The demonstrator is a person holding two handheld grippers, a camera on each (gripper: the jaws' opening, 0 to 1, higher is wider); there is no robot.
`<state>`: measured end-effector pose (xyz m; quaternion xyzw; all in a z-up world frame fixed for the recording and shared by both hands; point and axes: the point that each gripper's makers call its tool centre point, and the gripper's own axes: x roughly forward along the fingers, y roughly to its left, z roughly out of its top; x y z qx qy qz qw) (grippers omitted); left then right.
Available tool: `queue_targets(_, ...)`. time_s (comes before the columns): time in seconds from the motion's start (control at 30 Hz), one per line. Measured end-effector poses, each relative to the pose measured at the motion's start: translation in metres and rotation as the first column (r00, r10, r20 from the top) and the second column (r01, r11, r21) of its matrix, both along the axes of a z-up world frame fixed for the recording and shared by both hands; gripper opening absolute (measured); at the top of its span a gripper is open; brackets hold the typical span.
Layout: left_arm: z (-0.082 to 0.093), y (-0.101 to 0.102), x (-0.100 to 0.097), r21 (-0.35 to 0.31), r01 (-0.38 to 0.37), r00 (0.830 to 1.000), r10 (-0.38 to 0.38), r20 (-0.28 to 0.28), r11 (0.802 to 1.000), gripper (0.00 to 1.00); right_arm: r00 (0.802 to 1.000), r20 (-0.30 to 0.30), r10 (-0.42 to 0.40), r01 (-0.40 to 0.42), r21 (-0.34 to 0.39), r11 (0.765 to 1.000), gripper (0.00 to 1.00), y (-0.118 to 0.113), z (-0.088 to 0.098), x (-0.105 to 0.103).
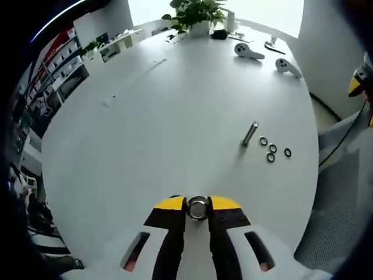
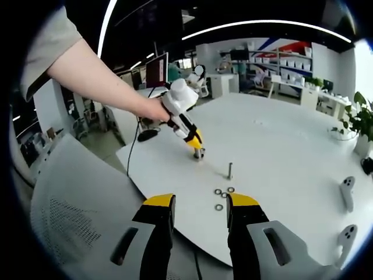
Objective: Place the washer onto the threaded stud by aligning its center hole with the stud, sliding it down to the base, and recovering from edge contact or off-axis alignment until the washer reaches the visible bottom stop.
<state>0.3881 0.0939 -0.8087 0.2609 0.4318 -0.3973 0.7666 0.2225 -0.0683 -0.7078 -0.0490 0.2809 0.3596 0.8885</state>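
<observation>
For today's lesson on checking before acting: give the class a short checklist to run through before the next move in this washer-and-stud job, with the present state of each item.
1. Stud upright on the white table: ok, it stands there in the right gripper view.
2. Washers within reach beside the stud: ok, four lie loose next to its base.
3. Left claw free to pick a washer: not ok, it is shut on a metal ring-shaped part.
4. Right claw ready: ok, open and empty, short of the washers.
5. Any washer already on the stud: cannot tell, too small.
6. Space around the stud clear of the controllers: ok, they lie far off.
</observation>
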Motion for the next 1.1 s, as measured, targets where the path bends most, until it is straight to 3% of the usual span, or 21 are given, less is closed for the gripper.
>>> queue_targets(0.1, 0.008, 0.002, 0.004, -0.011, -0.027, 0.999, 0.027, 0.045, 1.0, 0.14, 1.0, 0.0, 0.001, -0.001, 0.0, 1.0, 0.37, 0.0, 0.0, 0.0)
queue_targets(0.2, 0.015, 0.006, 0.0, -0.055, -0.099, 0.993, 0.102, 0.059, 0.994, 0.17, 1.0, 0.0, 0.009, -0.009, 0.0, 1.0, 0.37, 0.002, 0.0, -0.001)
queue_targets(0.33, 0.02, 0.02, -0.011, -0.089, -0.177, 0.977, 0.186, 0.104, 0.98, 0.21, 1.0, -0.002, 0.015, -0.015, 0.001, 1.0, 0.37, 0.002, 0.0, -0.002)
queue_targets(0.4, 0.025, 0.023, -0.02, -0.136, -0.238, 0.959, 0.255, 0.123, 0.962, 0.24, 1.0, -0.003, 0.019, -0.019, 0.0, 1.0, 0.37, 0.003, 0.0, -0.002)
queue_targets(0.5, 0.02, 0.029, -0.041, -0.205, -0.36, 0.924, 0.378, 0.055, 0.91, 0.27, 1.0, -0.004, 0.027, -0.027, 0.001, 1.0, 0.37, 0.004, 0.0, -0.003)
queue_targets(0.63, 0.011, 0.027, -0.074, -0.21, -0.416, 0.903, 0.43, 0.02, 0.885, 0.28, 0.999, -0.007, 0.043, -0.043, -0.002, 0.999, 0.37, 0.007, -0.001, -0.005)
queue_targets(0.7, 0.011, 0.029, -0.08, -0.219, -0.443, 0.89, 0.457, 0.013, 0.869, 0.29, 0.999, -0.008, 0.048, -0.048, -0.002, 0.999, 0.37, 0.007, -0.001, -0.006)
queue_targets(0.8, 0.016, 0.025, -0.09, -0.272, -0.503, 0.853, 0.522, -0.001, 0.82, 0.3, 0.999, -0.005, 0.052, -0.052, -0.001, 0.999, 0.37, 0.008, 0.0, -0.006)
queue_targets(0.97, 0.026, 0.021, -0.105, -0.297, -0.511, 0.844, 0.537, 0.008, 0.807, 0.3, 0.998, -0.001, 0.058, -0.058, 0.001, 0.998, 0.37, 0.009, 0.001, -0.006)
queue_targets(1.1, 0.048, 0.02, -0.107, -0.361, -0.527, 0.818, 0.574, 0.029, 0.769, 0.31, 0.998, -0.007, 0.069, -0.069, -0.008, 0.998, 0.37, 0.01, -0.002, -0.008)
